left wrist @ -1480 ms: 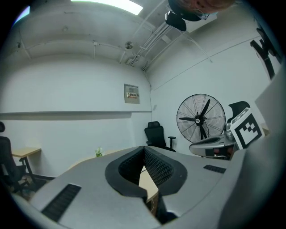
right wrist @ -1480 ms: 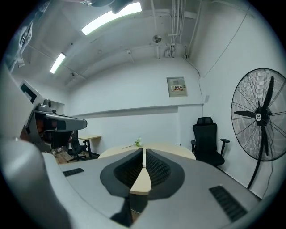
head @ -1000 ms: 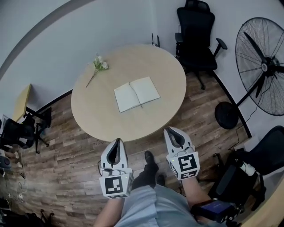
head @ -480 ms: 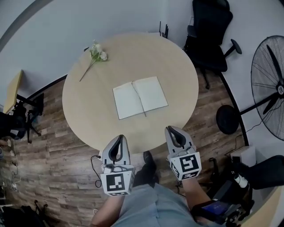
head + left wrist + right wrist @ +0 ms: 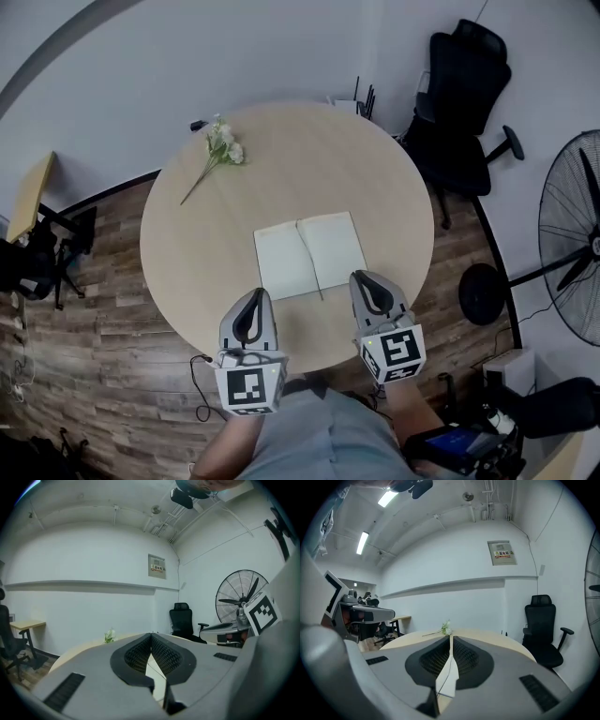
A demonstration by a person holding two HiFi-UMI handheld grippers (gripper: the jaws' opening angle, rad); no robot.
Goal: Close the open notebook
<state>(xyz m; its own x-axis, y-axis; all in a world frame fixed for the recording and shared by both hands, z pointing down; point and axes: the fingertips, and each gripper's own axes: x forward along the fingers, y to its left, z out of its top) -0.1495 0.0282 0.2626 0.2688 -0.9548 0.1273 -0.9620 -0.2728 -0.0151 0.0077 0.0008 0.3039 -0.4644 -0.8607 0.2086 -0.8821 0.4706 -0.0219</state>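
Left gripper (image 5: 253,294), right gripper (image 5: 362,278) reached table (image 5: 281,159) edge, nearer notebook (image 5: 309,253) | both clenched, empty

left gripper (image 5: 253,298): pale grey teardrop shell, black ribbed pads (image 5: 136,653) | right gripper (image 5: 364,280): same build | marker cube (image 5: 250,389): 1 per gripper, black-and-white squares | clothing (image 5: 319,436): light blue-grey, 6 o'clock in head view

Left gripper (image 5: 151,634) jaws closed together, white flower (image 5: 109,636) on table (image 5: 93,644) beyond, black chair (image 5: 183,623), fan (image 5: 240,595)
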